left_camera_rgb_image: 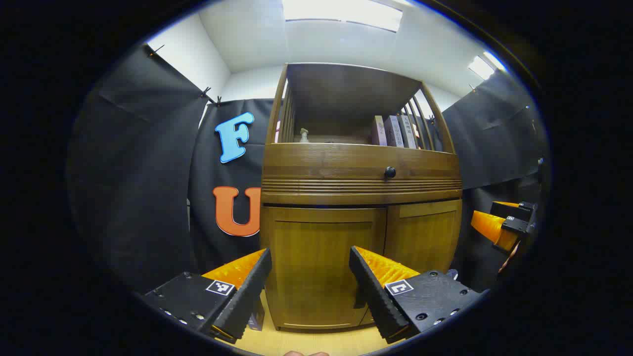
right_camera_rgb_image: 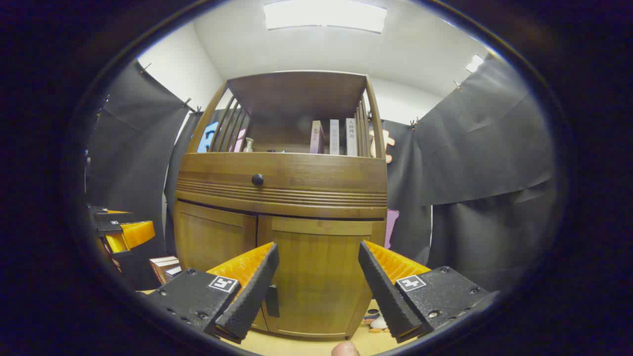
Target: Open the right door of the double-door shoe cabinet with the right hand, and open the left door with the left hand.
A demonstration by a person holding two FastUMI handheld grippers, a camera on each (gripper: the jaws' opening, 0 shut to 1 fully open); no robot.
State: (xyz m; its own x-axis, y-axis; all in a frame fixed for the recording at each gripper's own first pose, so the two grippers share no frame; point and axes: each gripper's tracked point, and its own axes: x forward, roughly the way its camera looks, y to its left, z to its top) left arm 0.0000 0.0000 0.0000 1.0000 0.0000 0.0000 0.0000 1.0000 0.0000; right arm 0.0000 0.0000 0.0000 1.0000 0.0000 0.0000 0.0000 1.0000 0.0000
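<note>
The shoe cabinet (left_camera_rgb_image: 361, 198) stands on a pale wooden floor (left_camera_rgb_image: 306, 341) against the black cloth wall of the booth, and both of its lower doors are closed. In the left gripper view the left tongs (left_camera_rgb_image: 310, 284) are spread wide, holding nothing, and point at the left door (left_camera_rgb_image: 321, 267), short of touching it. The right door (left_camera_rgb_image: 425, 237) sits beside it, past the centre seam. Above the doors runs a ribbed band and a drawer front with a dark round knob (left_camera_rgb_image: 390, 172). The open shelf on top holds a small pump bottle (left_camera_rgb_image: 303, 135) at the left and a few upright books (left_camera_rgb_image: 393, 131) at the right. The right tongs (left_camera_rgb_image: 499, 227) show at the far right edge of that view, off to the side of the cabinet. In the right gripper view the right tongs (right_camera_rgb_image: 319, 282) are likewise wide apart and empty, aimed at the right door (right_camera_rgb_image: 316, 277) (a dark handle (right_camera_rgb_image: 272, 300) shows near its lower inner edge). The left tongs (right_camera_rgb_image: 123, 235) appear at the left edge there, near some flat boxes (right_camera_rgb_image: 165, 267) on the floor.
</note>
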